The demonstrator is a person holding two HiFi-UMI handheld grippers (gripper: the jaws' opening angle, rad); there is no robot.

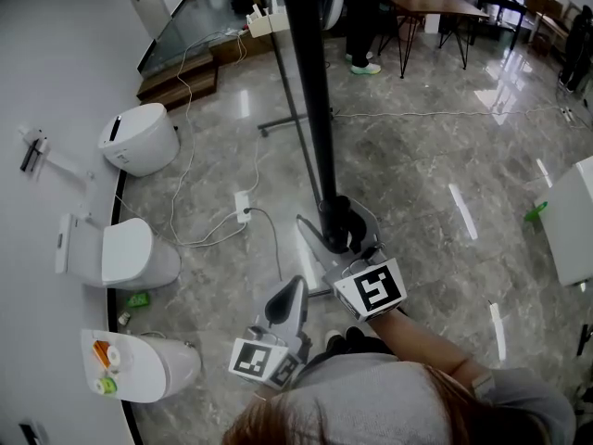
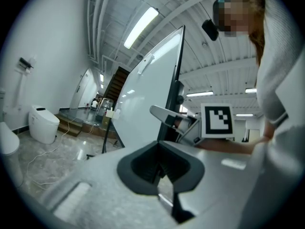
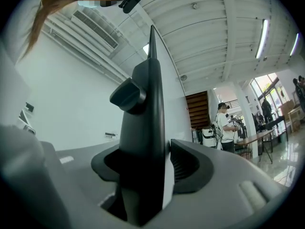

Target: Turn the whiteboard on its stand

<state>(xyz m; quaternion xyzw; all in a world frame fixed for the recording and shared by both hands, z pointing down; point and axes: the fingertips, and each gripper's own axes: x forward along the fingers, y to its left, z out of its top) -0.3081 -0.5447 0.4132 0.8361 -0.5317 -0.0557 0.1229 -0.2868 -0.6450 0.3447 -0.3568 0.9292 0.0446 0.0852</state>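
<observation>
The whiteboard (image 1: 310, 82) shows edge-on in the head view as a long black bar that runs up from my right gripper. In the left gripper view the whiteboard (image 2: 147, 99) shows its white face, tilted. My right gripper (image 1: 338, 230) straddles the board's lower black frame edge (image 3: 147, 128), just under a round black knob (image 3: 127, 95). Its jaws stand wide on either side of the frame, with no firm press visible. My left gripper (image 1: 289, 290) hangs lower and nearer to me, apart from the board. Its jaws are shut on nothing (image 2: 162, 168).
Three white toilets (image 1: 139, 139) (image 1: 125, 253) (image 1: 139, 364) line the left wall. A power strip (image 1: 243, 206) and white cables lie on the marble floor. The stand's foot bar (image 1: 292, 119) reaches left. A person (image 1: 363, 17) stands by a wooden table (image 1: 435, 6) at the back. A white cabinet (image 1: 570, 221) is at the right.
</observation>
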